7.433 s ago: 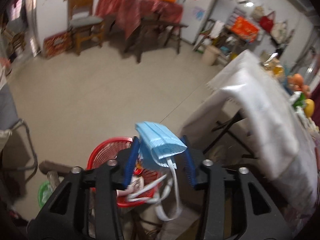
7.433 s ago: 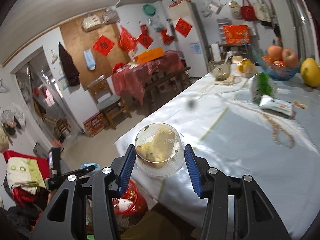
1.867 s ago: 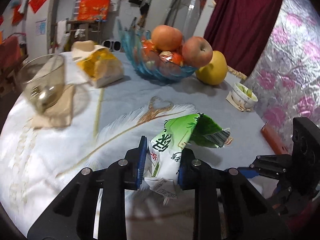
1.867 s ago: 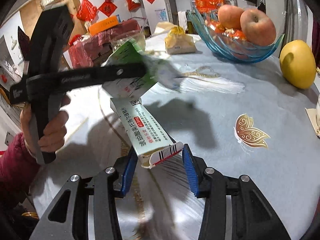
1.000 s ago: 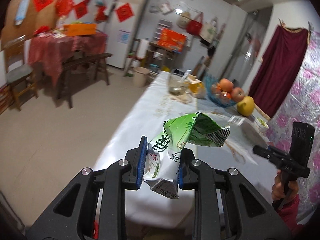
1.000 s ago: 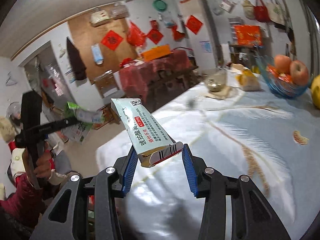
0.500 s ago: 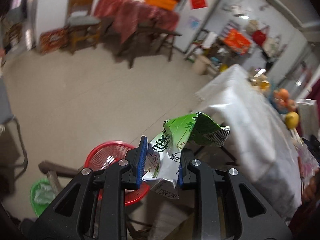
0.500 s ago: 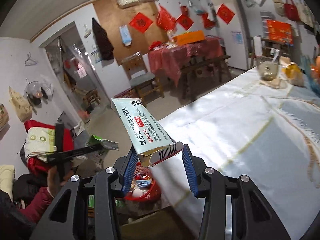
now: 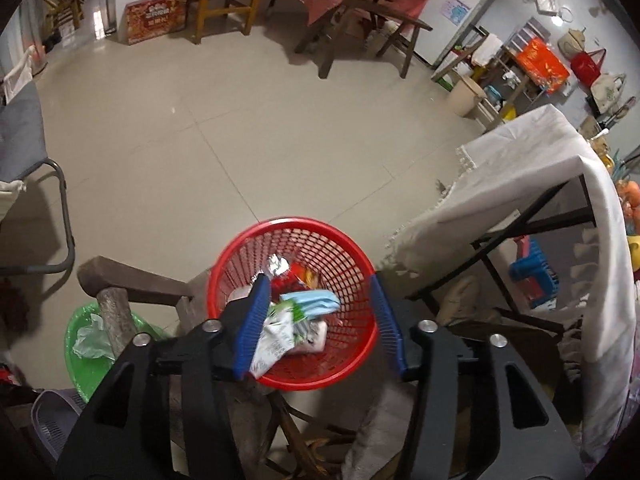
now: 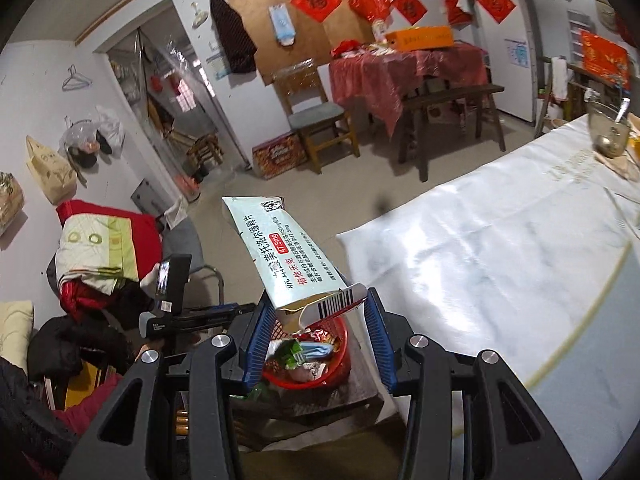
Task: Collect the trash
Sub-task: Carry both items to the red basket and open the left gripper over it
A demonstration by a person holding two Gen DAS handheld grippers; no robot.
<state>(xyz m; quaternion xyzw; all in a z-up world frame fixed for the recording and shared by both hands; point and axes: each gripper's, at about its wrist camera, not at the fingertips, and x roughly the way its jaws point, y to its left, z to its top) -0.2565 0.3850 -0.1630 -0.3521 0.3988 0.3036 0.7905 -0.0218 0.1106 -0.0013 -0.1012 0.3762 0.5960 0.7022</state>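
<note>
My left gripper (image 9: 320, 320) points down over the red mesh basket (image 9: 352, 248). Its jaws are opening, and the green and white snack wrapper (image 9: 280, 336) has slipped free beside the left pad, down among the trash in the basket. A blue face mask (image 9: 316, 300) and other scraps lie there too. My right gripper (image 10: 316, 320) is shut on a white medicine box (image 10: 288, 256), which sticks up and away from the pads. The same basket (image 10: 340, 364) shows below the right gripper, on a low dark stand.
The table with its white cloth (image 9: 540, 152) hangs close on the right of the basket. A green lined bin (image 9: 92, 340) and a rough wooden bench (image 9: 128, 280) sit to its left. A folding chair (image 9: 40, 200) stands further left, beside tiled floor.
The left gripper dropped low over the red basket and its jaws spread; the green wrapper left the pads and fell in. The right gripper swung toward the basket, still holding the box.
</note>
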